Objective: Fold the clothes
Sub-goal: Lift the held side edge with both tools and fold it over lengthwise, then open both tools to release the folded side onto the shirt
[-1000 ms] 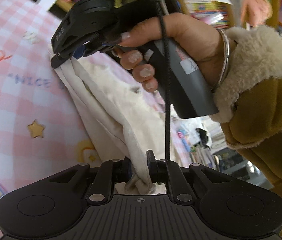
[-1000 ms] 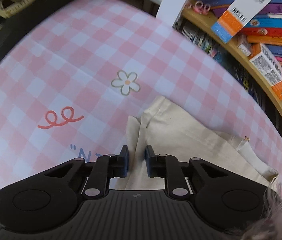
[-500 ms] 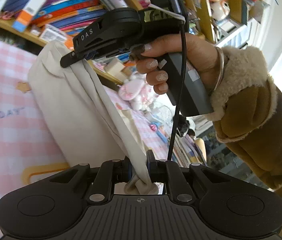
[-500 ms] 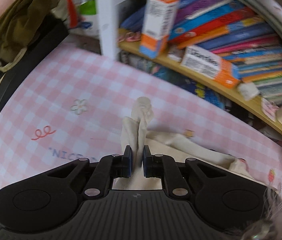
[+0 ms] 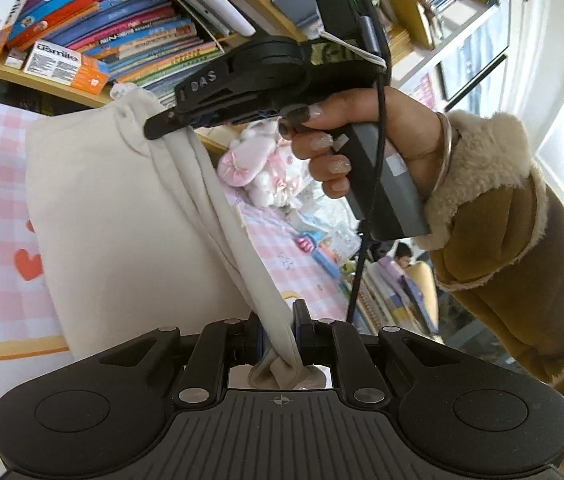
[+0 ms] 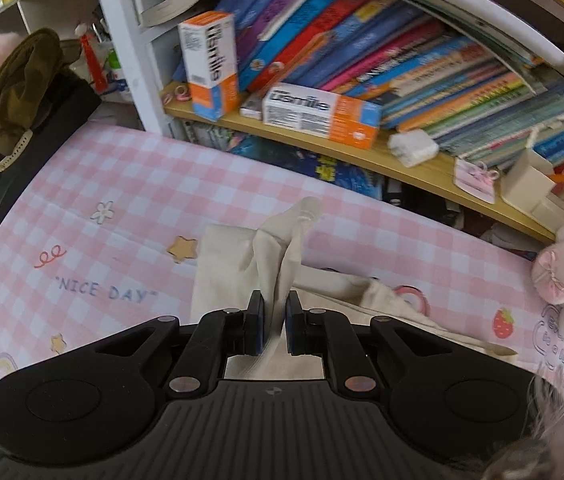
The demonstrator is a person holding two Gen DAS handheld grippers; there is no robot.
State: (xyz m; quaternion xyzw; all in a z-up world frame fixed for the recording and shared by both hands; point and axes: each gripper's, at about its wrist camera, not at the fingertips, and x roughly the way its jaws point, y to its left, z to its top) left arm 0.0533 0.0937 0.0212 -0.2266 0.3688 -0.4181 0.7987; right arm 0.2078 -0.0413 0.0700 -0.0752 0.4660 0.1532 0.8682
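Both wrist views look closely along their tongs (sharing cream garment (image 5: 129,216), bookshelf (image 6: 362,152)).

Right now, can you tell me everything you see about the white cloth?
The cloth is a plain cream garment, soft like knit cotton, with a stitched hem. Both grippers pinch it: the left gripper is shut on a bunched edge, and the right gripper on another. A taut band of cloth runs between them, the rest hanging in a loose sheet. Its far end trails onto the pink checked sheet.

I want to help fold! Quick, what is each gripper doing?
Left gripper: shut on the cream cotton garment.
Right gripper: shut on another bunch of the same garment.
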